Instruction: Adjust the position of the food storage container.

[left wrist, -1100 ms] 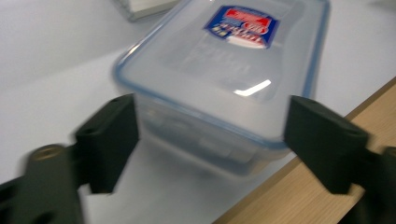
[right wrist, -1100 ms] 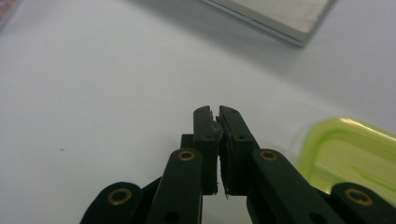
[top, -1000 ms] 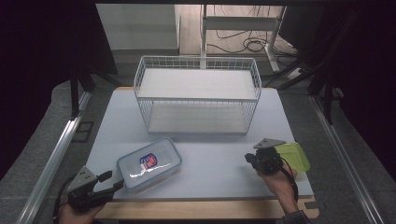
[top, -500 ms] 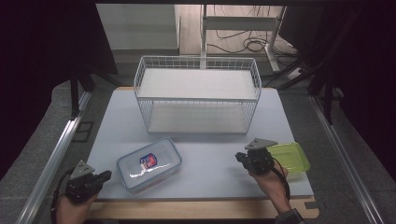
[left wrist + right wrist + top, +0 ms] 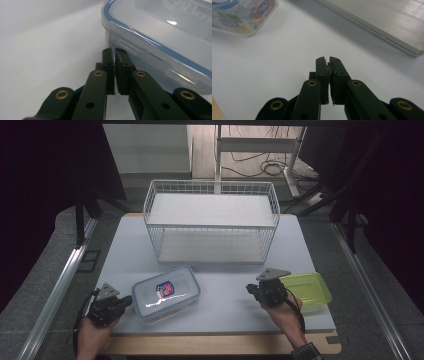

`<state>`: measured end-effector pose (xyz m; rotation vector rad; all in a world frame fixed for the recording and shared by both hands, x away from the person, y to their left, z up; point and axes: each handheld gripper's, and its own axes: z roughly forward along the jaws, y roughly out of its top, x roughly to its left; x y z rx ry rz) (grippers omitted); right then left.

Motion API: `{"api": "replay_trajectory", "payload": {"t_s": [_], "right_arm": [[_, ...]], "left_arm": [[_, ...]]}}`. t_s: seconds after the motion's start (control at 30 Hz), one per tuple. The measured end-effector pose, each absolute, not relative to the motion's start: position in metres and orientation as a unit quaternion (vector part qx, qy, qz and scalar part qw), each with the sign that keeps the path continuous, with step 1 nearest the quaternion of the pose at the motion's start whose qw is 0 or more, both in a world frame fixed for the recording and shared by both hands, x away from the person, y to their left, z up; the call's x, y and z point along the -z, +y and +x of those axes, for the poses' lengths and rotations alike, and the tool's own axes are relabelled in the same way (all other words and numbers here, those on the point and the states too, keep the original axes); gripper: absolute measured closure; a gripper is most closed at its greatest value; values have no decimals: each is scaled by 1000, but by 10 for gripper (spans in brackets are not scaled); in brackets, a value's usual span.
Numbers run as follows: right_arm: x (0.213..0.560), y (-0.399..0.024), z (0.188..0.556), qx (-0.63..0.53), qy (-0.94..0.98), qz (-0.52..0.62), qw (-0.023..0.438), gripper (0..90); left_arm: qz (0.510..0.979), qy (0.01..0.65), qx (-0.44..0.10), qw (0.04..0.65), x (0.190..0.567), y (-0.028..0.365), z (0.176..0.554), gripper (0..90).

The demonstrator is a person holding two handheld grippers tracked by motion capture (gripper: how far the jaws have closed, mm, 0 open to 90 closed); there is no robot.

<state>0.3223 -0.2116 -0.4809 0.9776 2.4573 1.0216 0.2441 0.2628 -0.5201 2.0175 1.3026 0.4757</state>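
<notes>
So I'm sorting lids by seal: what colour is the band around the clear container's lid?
Blue, running around the clear container lid's edge; clearest in the left gripper view.

The table (image 5: 220, 295) is bright and evenly lit, but the room around its edges is very dark. The wire basket (image 5: 212, 222) drops a soft shadow near the table's far edge. In the left gripper view the clear box (image 5: 165, 42) looks blurry, with small shiny spots on its lid.

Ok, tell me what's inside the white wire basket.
The white wire basket holds two bare white shelves, upper and lower, with nothing on either. The lower shelf's back part lies under the upper one, so that part can't be checked.
</notes>
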Motion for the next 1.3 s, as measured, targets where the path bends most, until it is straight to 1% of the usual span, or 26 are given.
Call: {"api": "replay_trajectory", "payload": {"t_s": [0.17, 0.3, 0.53, 0.83, 1.1, 1.3], "right_arm": [[482, -208, 325, -361, 853, 346, 148, 859], [484, -202, 328, -374, 851, 344, 135, 867], [489, -184, 328, -366, 858, 331, 146, 867], [492, -186, 328, -350, 857, 344, 156, 859], [493, -198, 320, -351, 858, 344, 148, 860], [495, -197, 315, -335, 866, 339, 148, 866]], "left_arm": [[785, 484, -179, 342, 519, 248, 269, 871], [797, 467, -181, 339, 518, 233, 289, 868], [811, 444, -168, 342, 519, 205, 313, 872], [836, 409, -143, 337, 524, 169, 321, 874], [843, 395, -135, 340, 524, 156, 317, 877], [839, 396, -143, 345, 524, 151, 324, 878]]}}
